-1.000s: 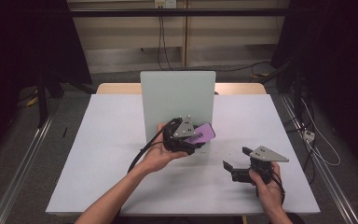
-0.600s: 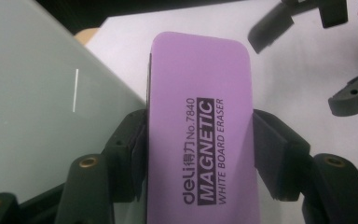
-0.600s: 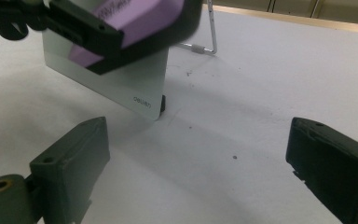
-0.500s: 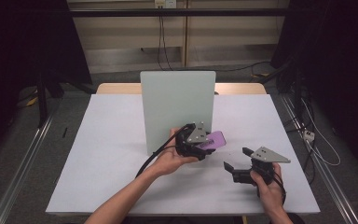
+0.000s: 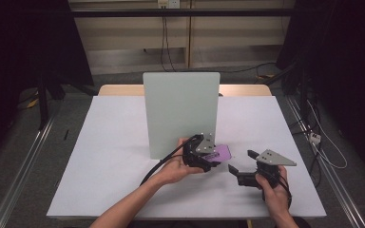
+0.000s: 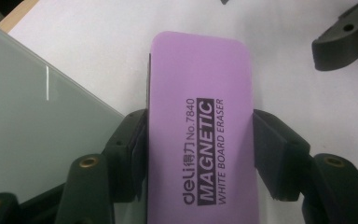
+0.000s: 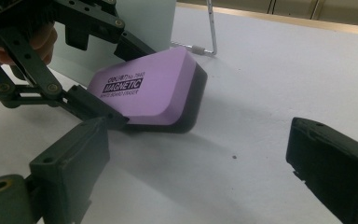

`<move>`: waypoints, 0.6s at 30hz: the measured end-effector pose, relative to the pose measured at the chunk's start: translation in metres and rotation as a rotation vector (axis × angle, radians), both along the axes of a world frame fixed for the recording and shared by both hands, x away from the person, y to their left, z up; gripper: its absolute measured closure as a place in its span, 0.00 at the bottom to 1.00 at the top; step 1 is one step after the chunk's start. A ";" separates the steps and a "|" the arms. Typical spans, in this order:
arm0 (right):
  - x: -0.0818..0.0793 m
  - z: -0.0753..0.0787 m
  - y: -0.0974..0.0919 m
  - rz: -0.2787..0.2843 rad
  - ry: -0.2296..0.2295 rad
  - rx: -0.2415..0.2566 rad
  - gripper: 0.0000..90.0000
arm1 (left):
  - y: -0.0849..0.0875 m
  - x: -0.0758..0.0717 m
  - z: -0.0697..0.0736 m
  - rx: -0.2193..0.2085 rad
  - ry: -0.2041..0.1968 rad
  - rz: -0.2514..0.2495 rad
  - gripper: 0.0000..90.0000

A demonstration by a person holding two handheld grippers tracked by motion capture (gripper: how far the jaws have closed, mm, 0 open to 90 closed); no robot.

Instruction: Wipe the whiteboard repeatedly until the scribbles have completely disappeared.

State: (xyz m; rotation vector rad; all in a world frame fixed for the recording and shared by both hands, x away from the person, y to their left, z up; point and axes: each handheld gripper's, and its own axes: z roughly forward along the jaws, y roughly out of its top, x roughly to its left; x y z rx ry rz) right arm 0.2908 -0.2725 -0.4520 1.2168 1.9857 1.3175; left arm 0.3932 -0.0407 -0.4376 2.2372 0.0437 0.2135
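Note:
A purple whiteboard eraser point(image 5: 222, 151) marked "MAGNETIC" has a black felt underside. My left gripper point(image 5: 213, 160) is shut on its long sides, and the pads point(image 6: 130, 149) press both edges of the eraser point(image 6: 200, 116). It hangs tilted, low over the white table point(image 5: 114, 142), just right of the upright glass board point(image 5: 180, 114). I cannot tell whether its lower edge touches the table. My right gripper point(image 5: 241, 161) rests to the right, open, with nothing between its jaws. The right gripper view looks past my right gripper point(image 7: 200, 163) at the eraser point(image 7: 144, 91).
The glass board point(image 6: 42, 135) stands on a metal foot point(image 7: 210, 32) behind the eraser. One jaw of the right gripper point(image 6: 345, 39) lies close ahead of the eraser. White tabletop lies bare to the left of the board and along the front edge.
My left gripper has carried the eraser rightward and down, from in front of the board's face to low over the table beside its right edge. The right gripper has stayed put.

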 end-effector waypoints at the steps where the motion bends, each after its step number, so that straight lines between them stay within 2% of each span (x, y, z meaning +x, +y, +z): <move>1: 0.000 0.000 0.000 0.000 -0.002 0.001 0.07 | 0.001 0.001 0.002 -0.005 0.005 0.006 0.45; 12: 0.003 -0.001 0.003 -0.001 0.010 0.000 0.07 | 0.033 0.016 0.040 -0.104 -0.020 0.087 0.45; 15: 0.004 -0.001 0.004 0.001 0.011 0.003 0.07 | 0.045 0.017 0.046 -0.115 -0.005 0.113 0.45; 18: 0.004 -0.002 0.004 0.006 0.010 -0.002 0.07 | 0.057 0.020 0.056 -0.149 0.019 0.128 0.45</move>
